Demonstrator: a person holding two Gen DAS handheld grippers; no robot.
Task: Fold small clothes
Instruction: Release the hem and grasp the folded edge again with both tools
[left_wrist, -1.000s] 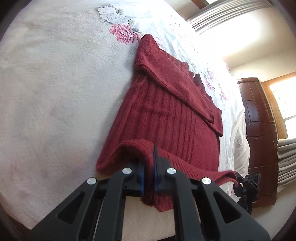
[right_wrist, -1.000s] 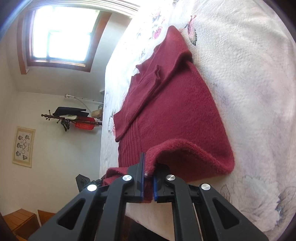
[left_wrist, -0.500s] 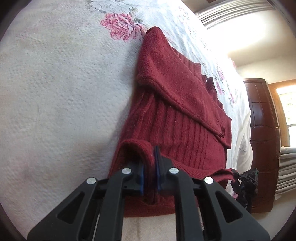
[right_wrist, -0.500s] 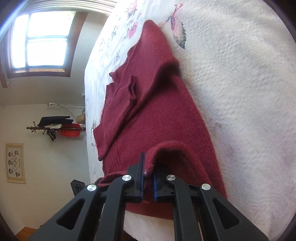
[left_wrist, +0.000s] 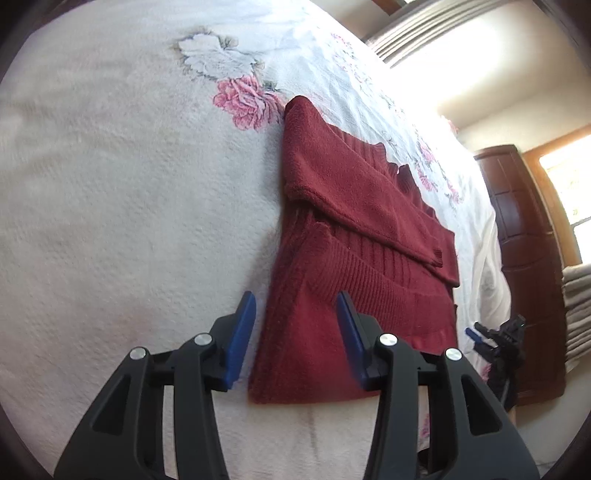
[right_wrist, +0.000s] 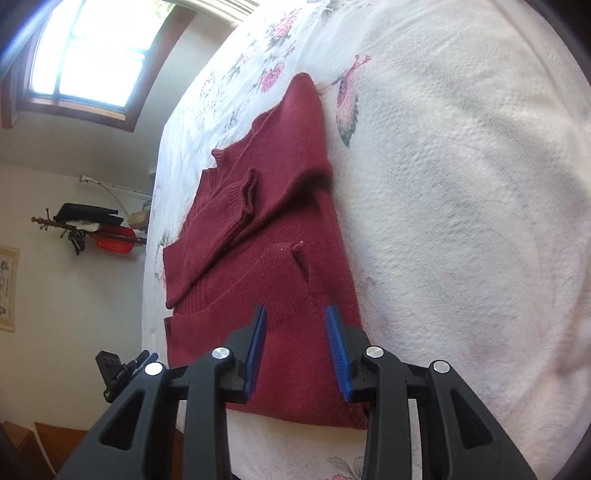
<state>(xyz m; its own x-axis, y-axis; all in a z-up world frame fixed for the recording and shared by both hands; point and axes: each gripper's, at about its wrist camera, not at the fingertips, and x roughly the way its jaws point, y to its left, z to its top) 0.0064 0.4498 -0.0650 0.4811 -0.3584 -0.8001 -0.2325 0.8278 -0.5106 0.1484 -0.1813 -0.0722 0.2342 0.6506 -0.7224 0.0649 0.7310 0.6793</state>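
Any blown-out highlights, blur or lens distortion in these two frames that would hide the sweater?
Left wrist view: upper right is blown out by window glare; the dark red knitted sweater stays evenly lit and sharp. Right wrist view: the bright window at upper left is overexposed, but the sweater is clear. Both views bend the white floral bedspread with fisheye curvature and dark corners.

Bare bedspread (left_wrist: 110, 206) left, (right_wrist: 480, 184) right of sweater (left_wrist: 354, 236): open passage. Wooden cabinet (left_wrist: 524, 258) beyond far edge.

Left gripper (left_wrist: 295, 332), matte black plastic frame, triangular cut-outs, round silver screws, blue ribbed pads (left_wrist: 240, 332), right gripper (right_wrist: 295, 347), identical black frame, silver screws, blue pads (right_wrist: 338, 350)
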